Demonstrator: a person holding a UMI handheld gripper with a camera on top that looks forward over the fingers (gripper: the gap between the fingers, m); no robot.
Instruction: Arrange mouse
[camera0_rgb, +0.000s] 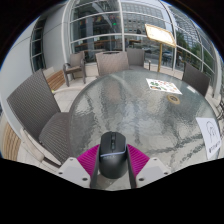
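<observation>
A black computer mouse (111, 155) sits between my gripper's (111, 160) two fingers, whose magenta pads (90, 158) press on both of its sides. The mouse is held above a round glass table (140, 105), with its nose pointing away from me. The fingers are shut on the mouse.
A paper sheet with print (163, 86) lies at the table's far right side. A white card (210, 135) lies at the right edge. Wicker chairs (40, 105) stand left of the table, and more chairs (112, 62) beyond it. Glass walls lie behind.
</observation>
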